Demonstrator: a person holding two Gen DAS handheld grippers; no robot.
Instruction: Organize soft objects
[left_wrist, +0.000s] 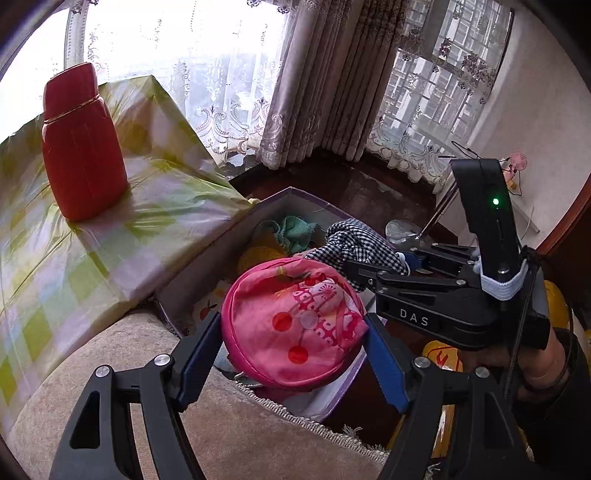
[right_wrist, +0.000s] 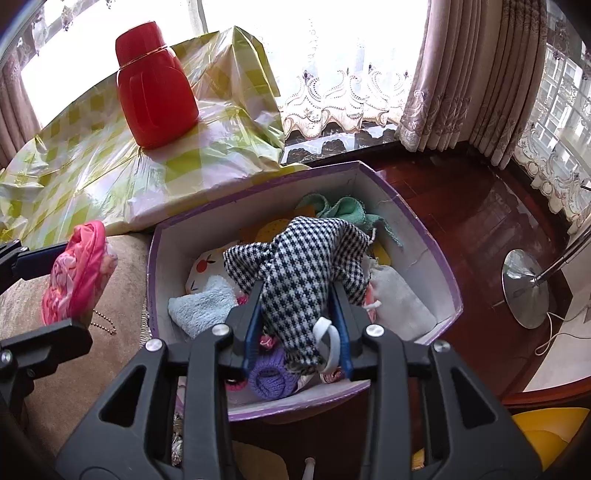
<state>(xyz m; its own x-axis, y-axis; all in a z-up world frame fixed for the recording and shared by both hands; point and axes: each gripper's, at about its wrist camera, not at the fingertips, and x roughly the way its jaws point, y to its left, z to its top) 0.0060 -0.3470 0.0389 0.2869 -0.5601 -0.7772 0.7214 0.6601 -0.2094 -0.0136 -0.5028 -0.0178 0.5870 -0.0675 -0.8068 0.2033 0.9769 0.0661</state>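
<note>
Table under yellow-green checked cover, red flask upright on it. Beside table, on dark wood floor, open cardboard box with purple rim, partly filled with small cloths and pouches. Left gripper clamped on round pink pouch, held above box's near edge. Right gripper over box, blue pads against black-and-white checked cloth; cloth bunched between them, hanging into box.

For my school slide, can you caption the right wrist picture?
Right gripper holding checked cloth over the purple box of soft things.
</note>
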